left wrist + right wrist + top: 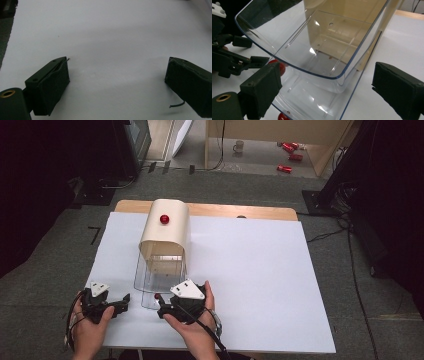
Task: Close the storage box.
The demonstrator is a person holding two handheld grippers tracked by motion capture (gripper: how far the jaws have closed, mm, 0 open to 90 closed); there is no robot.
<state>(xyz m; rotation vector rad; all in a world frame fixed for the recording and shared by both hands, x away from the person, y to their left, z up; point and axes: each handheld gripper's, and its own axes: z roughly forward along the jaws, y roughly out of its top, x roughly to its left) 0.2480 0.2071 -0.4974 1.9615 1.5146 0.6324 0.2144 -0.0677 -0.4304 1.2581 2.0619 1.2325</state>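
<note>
Two hands come in over the near edge of the counter (260, 285), each holding a hand-held gripper. On the person's left, the left hand-held gripper (126, 299) sits near the near-left corner of the white counter top, pointing toward the middle; in the left gripper view its two black jaws stand wide apart with bare white surface between them, so it is released and grasps nothing. Just beside it, the right hand-held gripper (160, 312) is held by the right hand (192, 325) close to the near edge, left of the middle, with its grey plate on top. Its jaws are also spread wide and grip nothing. In the right gripper view they reach toward two clear plastic drawers (312, 62) pulled out of a cream cabinet (165, 232); the upper clear drawer overhangs the lower one, and both look empty. A small red knob (280, 68) on the front of one drawer lies just beyond the left jaw of that hand-held gripper, and another red knob (282, 116) shows at the lower drawer's front edge. The cream cabinet stands toward the far-left part of the counter, with a red knob (164, 219) on its top.
</note>
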